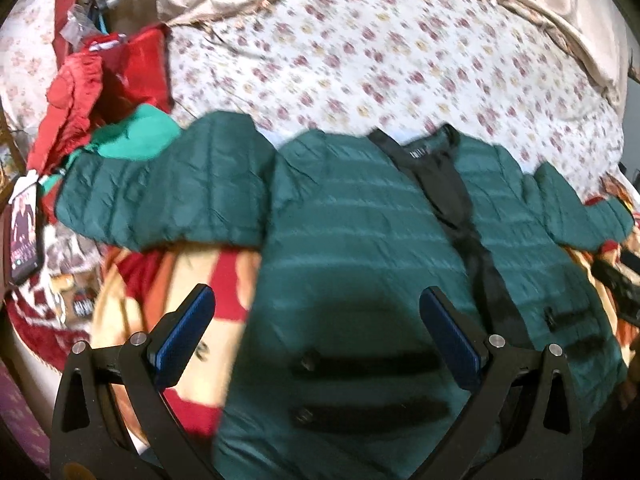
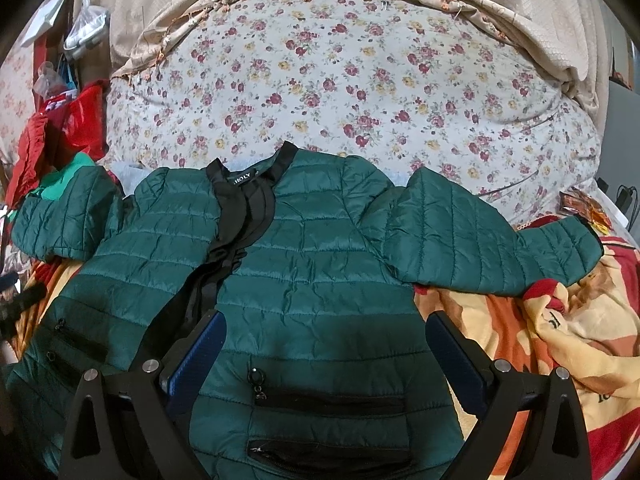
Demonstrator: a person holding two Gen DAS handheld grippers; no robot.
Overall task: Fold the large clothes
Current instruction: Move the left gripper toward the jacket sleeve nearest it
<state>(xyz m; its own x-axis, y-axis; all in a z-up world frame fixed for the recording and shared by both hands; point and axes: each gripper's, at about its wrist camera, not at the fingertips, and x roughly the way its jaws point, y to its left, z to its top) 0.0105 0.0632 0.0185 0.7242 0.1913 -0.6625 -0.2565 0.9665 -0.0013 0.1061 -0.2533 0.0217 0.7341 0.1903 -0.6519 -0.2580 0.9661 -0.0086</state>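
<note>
- Left gripper: fingers spread wide, empty, hovering above the lower front panel of the green puffer jacket, over its two pocket zips.
- Right gripper: fingers likewise wide, holding nothing, above the other front panel near a zip pull.
- Jacket lies front-up on the bed, over a patterned blanket; both sleeves out sideways, black placket slightly gaping.
- Floral bedsheet beyond the collar; red clothing piled at the left.
- Judgement: spread out only; no fold made, sleeves and body all remain.

dark green quilted jacket, floral bedsheet
</note>
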